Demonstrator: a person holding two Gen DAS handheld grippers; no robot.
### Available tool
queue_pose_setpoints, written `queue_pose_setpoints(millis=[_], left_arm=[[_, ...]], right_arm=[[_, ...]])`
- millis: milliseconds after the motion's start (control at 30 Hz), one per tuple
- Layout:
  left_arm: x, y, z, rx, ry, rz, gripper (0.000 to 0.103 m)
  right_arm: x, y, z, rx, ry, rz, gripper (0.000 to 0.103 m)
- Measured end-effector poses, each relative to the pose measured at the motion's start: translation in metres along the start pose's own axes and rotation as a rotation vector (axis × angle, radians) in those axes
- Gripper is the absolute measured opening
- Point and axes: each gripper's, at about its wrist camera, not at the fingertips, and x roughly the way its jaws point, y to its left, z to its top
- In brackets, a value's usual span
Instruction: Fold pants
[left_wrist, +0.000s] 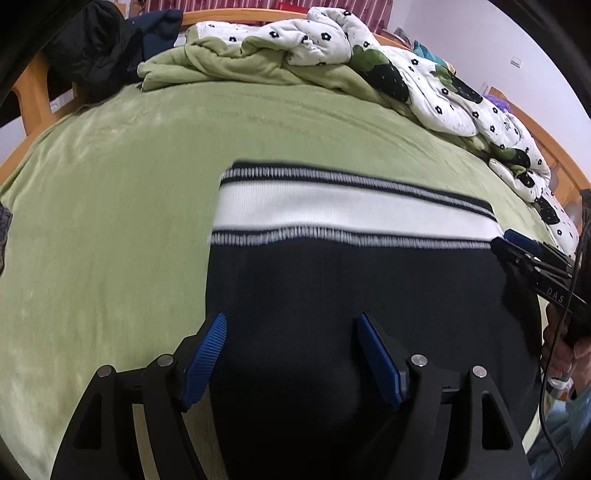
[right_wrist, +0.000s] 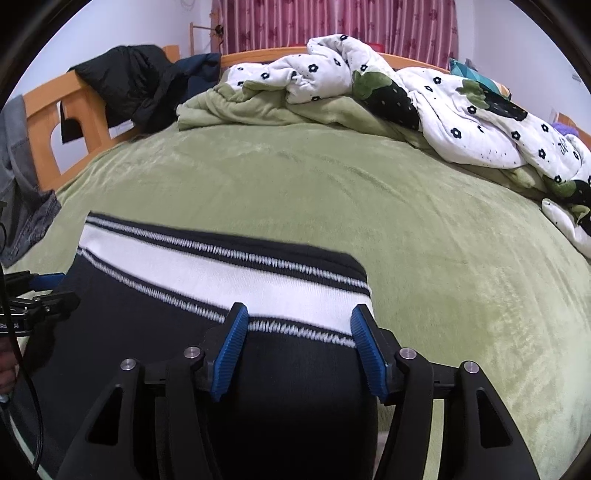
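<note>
Black pants (left_wrist: 332, 295) with a white, black-striped waistband (left_wrist: 351, 214) lie flat on the green bed cover (left_wrist: 110, 221). My left gripper (left_wrist: 291, 339) is open just above the black fabric, near the pants' left edge, holding nothing. My right gripper (right_wrist: 299, 332) is open over the pants (right_wrist: 147, 332) at their right edge, its blue pads straddling the lower waistband (right_wrist: 221, 273) stripe. The right gripper also shows at the right edge of the left wrist view (left_wrist: 524, 254); the left one shows at the left edge of the right wrist view (right_wrist: 44, 291).
A crumpled white flowered quilt (right_wrist: 443, 103) and a green blanket (right_wrist: 240, 107) lie along the far and right side of the bed. Dark jackets (right_wrist: 136, 81) hang over the wooden bed frame (right_wrist: 44, 122) at the far left. Grey cloth (right_wrist: 22, 192) hangs at the left.
</note>
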Motion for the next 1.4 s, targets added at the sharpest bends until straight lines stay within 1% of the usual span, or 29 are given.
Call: queue_pose_setpoints(millis=[67, 267, 333, 400, 467, 533, 600, 633, 733, 767, 800, 900, 967, 1033, 1067, 1133, 1167, 1233, 1300, 1367, 1400], left_arm=[[-0.003, 0.002, -0.006, -0.008, 0.008, 0.002, 0.073], [-0.015, 0.008, -0.018, -0.072, 0.053, -0.021, 0.073], [-0.021, 0.007, -0.026, -0.067, 0.057, -0.012, 0.073], [-0.030, 0.004, -0.036, -0.061, 0.056, 0.002, 0.073], [-0.037, -0.001, -0.046, -0.058, 0.072, 0.006, 0.073], [-0.044, -0.007, -0.059, -0.053, 0.085, 0.016, 0.073], [-0.054, -0.016, -0.071, -0.052, 0.059, 0.045, 0.073], [-0.061, -0.020, -0.077, -0.051, 0.044, 0.056, 0.073], [-0.075, -0.032, -0.093, -0.053, 0.078, 0.036, 0.073], [-0.081, -0.036, -0.098, -0.046, 0.075, 0.048, 0.073], [-0.089, -0.042, -0.103, -0.036, 0.064, 0.060, 0.073], [-0.114, -0.059, -0.119, -0.032, 0.038, 0.044, 0.073], [-0.135, -0.067, -0.130, -0.047, -0.001, 0.074, 0.073], [-0.153, -0.070, -0.138, -0.041, -0.048, 0.122, 0.073], [-0.162, -0.072, -0.142, -0.029, -0.068, 0.149, 0.075], [-0.182, -0.076, -0.149, -0.003, -0.103, 0.180, 0.079], [-0.189, -0.075, -0.151, -0.002, -0.115, 0.185, 0.081], [-0.207, -0.073, -0.159, -0.019, -0.152, 0.193, 0.083], [-0.219, -0.070, -0.166, -0.030, -0.174, 0.196, 0.086], [-0.225, -0.070, -0.171, -0.039, -0.181, 0.197, 0.087], [-0.226, -0.070, -0.173, -0.038, -0.184, 0.198, 0.087]], right_arm=[[-0.004, -0.001, -0.005, -0.001, 0.025, -0.006, 0.064], [-0.027, -0.016, -0.023, 0.102, 0.095, 0.061, 0.064], [-0.036, -0.014, -0.031, 0.101, 0.107, 0.058, 0.064], [-0.047, -0.008, -0.041, 0.073, 0.124, 0.044, 0.064], [-0.055, -0.002, -0.049, 0.059, 0.131, 0.029, 0.064], [-0.066, 0.002, -0.058, 0.067, 0.156, 0.031, 0.064], [-0.079, 0.004, -0.070, 0.103, 0.170, 0.050, 0.064], [-0.086, 0.004, -0.074, 0.121, 0.171, 0.054, 0.064], [-0.116, 0.007, -0.092, 0.189, 0.136, 0.050, 0.064], [-0.128, 0.009, -0.098, 0.204, 0.118, 0.047, 0.064], [-0.140, 0.012, -0.104, 0.213, 0.100, 0.040, 0.064], [-0.172, 0.023, -0.118, 0.196, 0.058, 0.018, 0.064], [-0.191, 0.031, -0.126, 0.175, 0.031, -0.001, 0.064], [-0.204, 0.038, -0.131, 0.153, 0.033, 0.028, 0.064], [-0.209, 0.040, -0.134, 0.156, 0.036, 0.041, 0.065], [-0.220, 0.043, -0.140, 0.187, 0.031, 0.044, 0.070], [-0.225, 0.044, -0.143, 0.198, 0.026, 0.041, 0.077], [-0.234, 0.048, -0.147, 0.203, 0.003, 0.018, 0.087], [-0.245, 0.054, -0.152, 0.185, -0.036, -0.024, 0.096], [-0.251, 0.060, -0.155, 0.159, -0.048, -0.054, 0.100], [-0.253, 0.063, -0.156, 0.152, -0.045, -0.064, 0.100]])
